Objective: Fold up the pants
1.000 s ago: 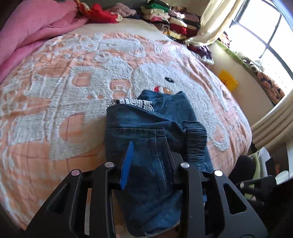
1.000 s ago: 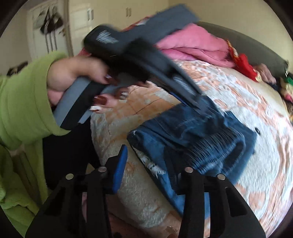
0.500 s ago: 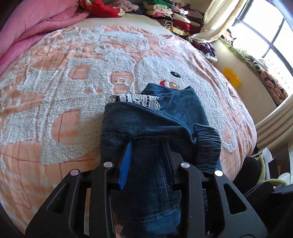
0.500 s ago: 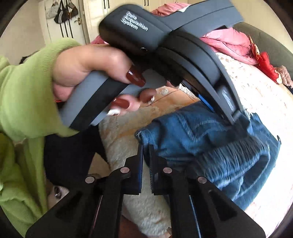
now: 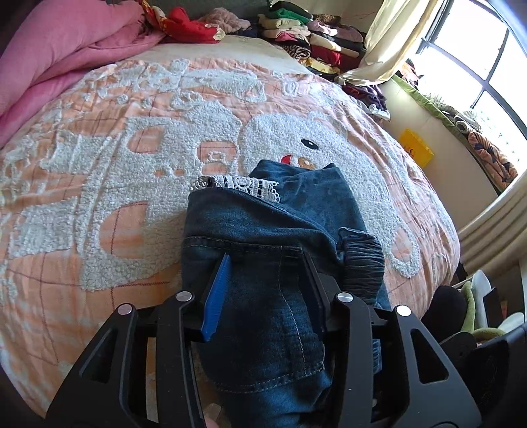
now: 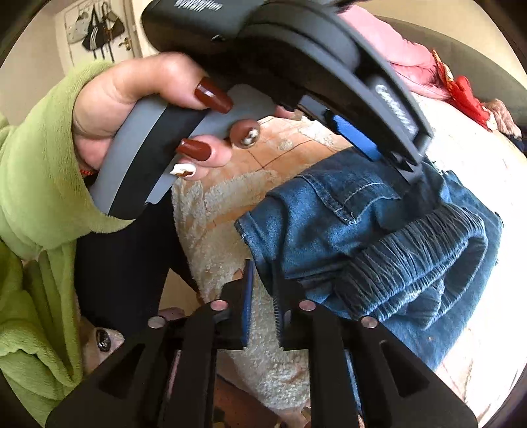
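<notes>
Pants (image 5: 270, 237) between left hand-held gripper (image 5: 265, 263) fingers

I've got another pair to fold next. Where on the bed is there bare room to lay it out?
Free: the wide stretch of bedspread between the pink quilt and the folded jeans. A narrower strip lies between the jeans and the bed's window-side edge. Crowded: the far end, with stacked clothes and a red garment.

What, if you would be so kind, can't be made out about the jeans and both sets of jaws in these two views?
- Left wrist view: the near end of the jeans is covered by the left gripper, whose jaws are opening.
- Right wrist view: whether the right gripper, jaws opening, pinches denim is unclear; its fingertips overlap the cloth's corner.
- Both views: folded layers underneath stay hidden.
</notes>
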### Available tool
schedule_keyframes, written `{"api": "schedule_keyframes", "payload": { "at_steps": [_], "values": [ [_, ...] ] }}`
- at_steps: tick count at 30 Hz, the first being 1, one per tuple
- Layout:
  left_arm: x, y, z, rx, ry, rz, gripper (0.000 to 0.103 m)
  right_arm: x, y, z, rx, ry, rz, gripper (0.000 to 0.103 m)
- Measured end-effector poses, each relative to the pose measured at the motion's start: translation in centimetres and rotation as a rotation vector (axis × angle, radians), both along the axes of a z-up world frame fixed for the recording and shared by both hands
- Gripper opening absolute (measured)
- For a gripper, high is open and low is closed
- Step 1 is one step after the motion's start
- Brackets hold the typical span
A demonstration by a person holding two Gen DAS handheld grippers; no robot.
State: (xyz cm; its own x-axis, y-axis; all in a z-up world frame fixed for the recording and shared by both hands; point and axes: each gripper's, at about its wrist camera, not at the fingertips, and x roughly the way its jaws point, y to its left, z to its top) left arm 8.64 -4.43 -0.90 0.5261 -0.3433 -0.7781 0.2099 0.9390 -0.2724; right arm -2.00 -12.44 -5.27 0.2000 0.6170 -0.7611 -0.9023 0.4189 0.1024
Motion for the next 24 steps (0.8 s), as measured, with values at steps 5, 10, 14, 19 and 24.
{"api": "schedule_keyframes", "payload": {
  "at_steps": [5,10,14,19,24],
  "values": [
    [-0.3,0.0,0.5,-0.002,-0.009,0.006,0.036,-0.1,-1.9,0.8,0.015,0.001,-0.029,0.016],
    [-0.6,-0.2,0.8,-0.001,-0.018,0.003,0.036,-0.2,-2.1,0.9,0.018,0.006,-0.042,0.017],
    [-0.9,-0.2,1.1,0.002,-0.025,0.005,0.036,-0.5,-2.1,1.1,0.018,-0.001,-0.041,0.018],
    [-1.5,0.0,1.9,0.004,-0.048,0.016,0.041,-0.9,-2.7,2.0,0.041,-0.009,-0.052,0.027],
    [-2.3,0.3,3.1,0.016,-0.086,0.034,0.053,-0.8,-4.8,4.0,0.084,-0.037,-0.117,0.052]
  ]
}}
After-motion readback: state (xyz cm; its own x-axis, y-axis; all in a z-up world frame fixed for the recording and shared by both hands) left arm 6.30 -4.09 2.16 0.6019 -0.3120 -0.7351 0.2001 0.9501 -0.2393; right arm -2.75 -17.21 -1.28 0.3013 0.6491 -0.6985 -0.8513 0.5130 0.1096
